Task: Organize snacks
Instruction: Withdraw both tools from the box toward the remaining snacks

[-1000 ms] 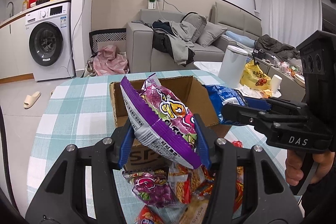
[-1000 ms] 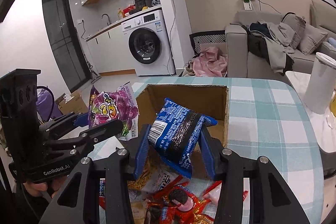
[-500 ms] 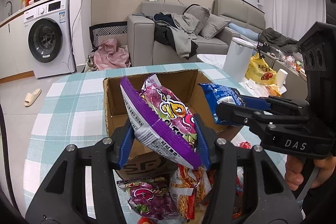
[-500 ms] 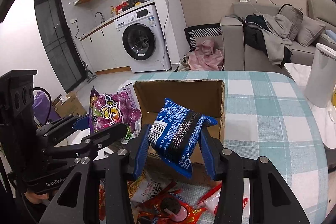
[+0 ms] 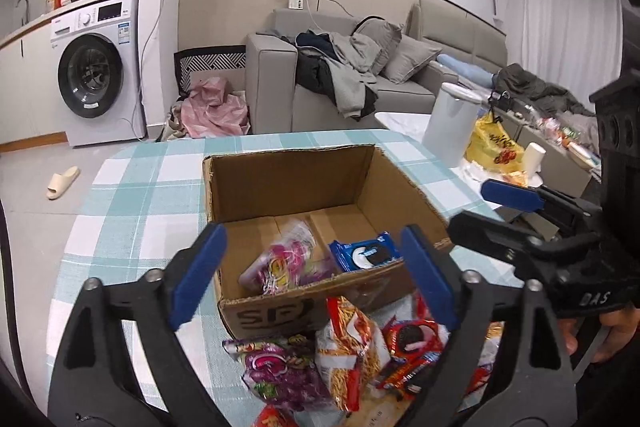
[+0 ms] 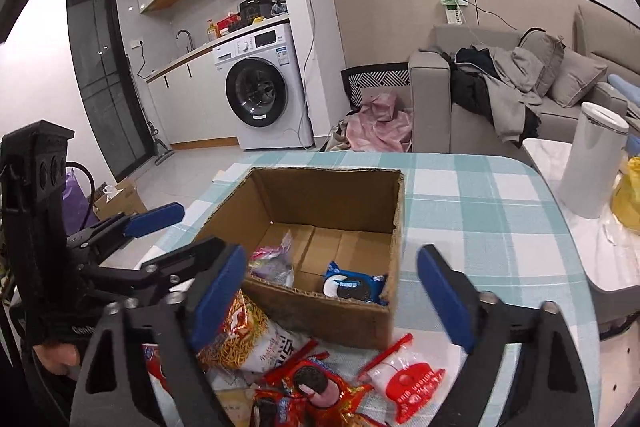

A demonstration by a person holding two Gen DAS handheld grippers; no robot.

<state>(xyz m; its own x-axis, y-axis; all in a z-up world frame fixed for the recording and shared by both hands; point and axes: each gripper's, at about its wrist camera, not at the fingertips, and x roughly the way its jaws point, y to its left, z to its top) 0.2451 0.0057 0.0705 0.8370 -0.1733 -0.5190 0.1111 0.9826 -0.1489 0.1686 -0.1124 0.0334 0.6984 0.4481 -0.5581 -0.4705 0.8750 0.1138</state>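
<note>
An open cardboard box (image 5: 288, 187) stands on the checked table. A purple snack bag (image 5: 280, 263) and a blue cookie pack (image 5: 366, 255) lie on its floor. My left gripper (image 5: 312, 231) hovers over the box's near rim, its jaws opening and holding nothing. In the right wrist view the same box (image 6: 332, 195) holds the purple bag (image 6: 272, 263) and the blue pack (image 6: 352, 285). My right gripper (image 6: 331, 253) hangs over them, jaws opening and empty. Loose snacks lie in front of the box: a purple bag (image 5: 280, 367), an orange stick-snack bag (image 6: 248, 339) and a red cookie pack (image 6: 308, 387).
The teal checked tablecloth (image 5: 140, 195) runs left of and behind the box. A white canister (image 5: 452, 123) and a yellow bag (image 5: 492, 147) stand on a side table at the right. A sofa (image 5: 272, 87) and a washing machine (image 5: 96, 79) are behind.
Both grippers have opened wide and let go. The purple bag and the blue cookie pack have dropped from the jaws into the box.
</note>
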